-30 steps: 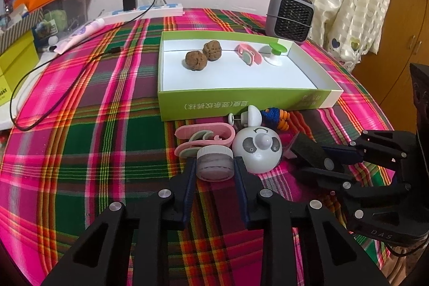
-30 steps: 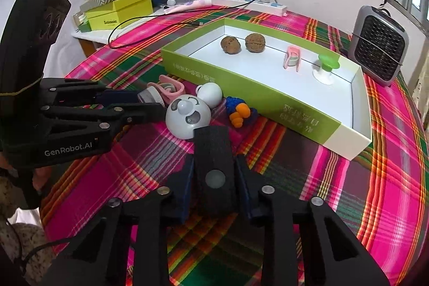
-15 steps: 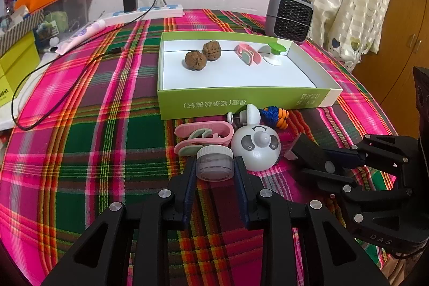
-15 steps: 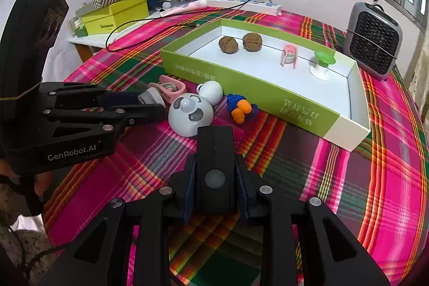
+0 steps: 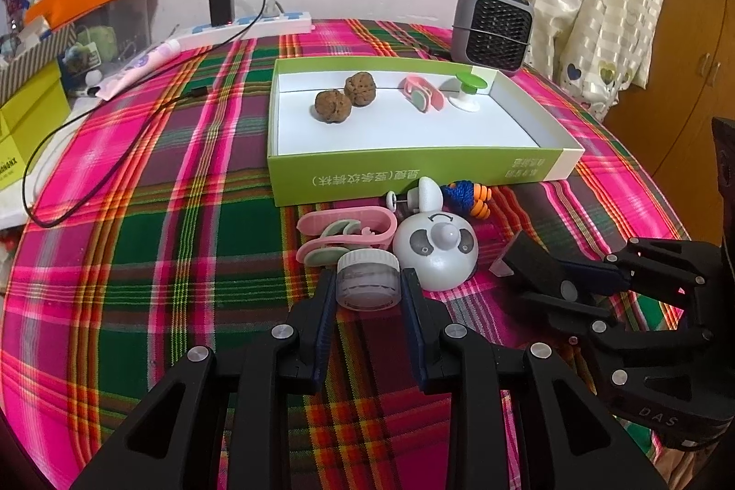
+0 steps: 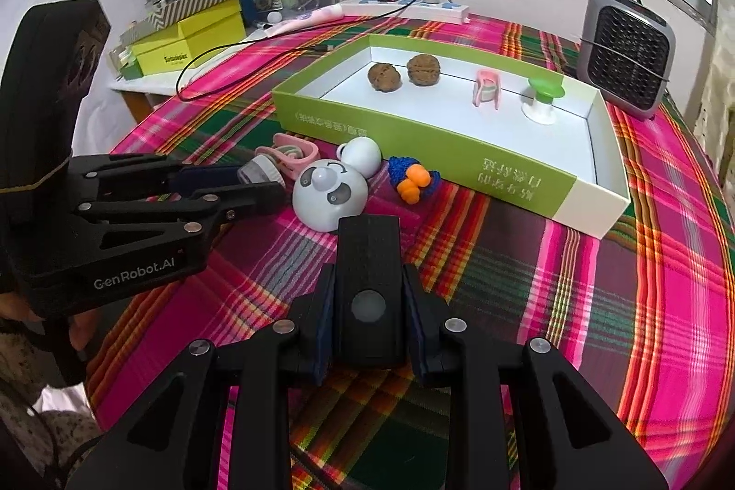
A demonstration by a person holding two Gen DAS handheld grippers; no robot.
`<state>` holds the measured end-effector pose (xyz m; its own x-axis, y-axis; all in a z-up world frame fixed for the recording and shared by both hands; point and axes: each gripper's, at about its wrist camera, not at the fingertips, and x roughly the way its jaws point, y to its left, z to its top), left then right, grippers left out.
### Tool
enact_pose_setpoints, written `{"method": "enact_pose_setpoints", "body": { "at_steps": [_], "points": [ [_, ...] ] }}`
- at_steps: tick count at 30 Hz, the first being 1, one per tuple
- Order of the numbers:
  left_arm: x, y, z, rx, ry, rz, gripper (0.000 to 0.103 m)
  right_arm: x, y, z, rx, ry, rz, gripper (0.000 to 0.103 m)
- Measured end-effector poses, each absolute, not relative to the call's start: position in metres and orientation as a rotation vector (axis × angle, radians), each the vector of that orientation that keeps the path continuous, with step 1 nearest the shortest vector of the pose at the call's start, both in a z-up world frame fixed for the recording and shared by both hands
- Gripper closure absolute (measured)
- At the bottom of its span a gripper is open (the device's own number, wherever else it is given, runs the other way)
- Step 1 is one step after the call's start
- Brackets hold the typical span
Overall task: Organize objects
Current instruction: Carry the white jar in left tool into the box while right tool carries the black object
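My left tool [image 5: 367,288] is clamping a small clear jar with a white lid [image 5: 366,278], jaws nearly closed on its sides, just above the plaid counter [image 5: 138,260] near its front edge. My right tool [image 6: 367,306] is gripping a black rectangular block [image 6: 369,278] with a grey button, jaws snug against both flanks. I'm seeing a panda-face dome [image 5: 435,251], a pink clip [image 5: 344,230], a white knob [image 5: 425,194] and a blue-and-orange knitted toy [image 5: 471,196] clustering just before the green box [image 5: 413,180]. Inside the box two walnuts [image 5: 347,97], another pink clip [image 5: 420,97] and a green-topped suction piece [image 5: 466,92] are sitting along its far wall.
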<state>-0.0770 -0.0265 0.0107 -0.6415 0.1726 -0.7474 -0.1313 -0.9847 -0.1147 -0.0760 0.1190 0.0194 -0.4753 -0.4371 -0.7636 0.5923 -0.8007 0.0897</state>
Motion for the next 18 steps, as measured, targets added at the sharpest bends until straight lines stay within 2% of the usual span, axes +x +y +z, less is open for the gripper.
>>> {"method": "enact_pose_setpoints", "body": {
  "at_steps": [18],
  "points": [
    [-0.071,-0.020,0.024,-1.176,-0.050,2.717,0.078,-0.074,0.125,0.026,1.077,0.174,-2.286,0.075]
  ]
}}
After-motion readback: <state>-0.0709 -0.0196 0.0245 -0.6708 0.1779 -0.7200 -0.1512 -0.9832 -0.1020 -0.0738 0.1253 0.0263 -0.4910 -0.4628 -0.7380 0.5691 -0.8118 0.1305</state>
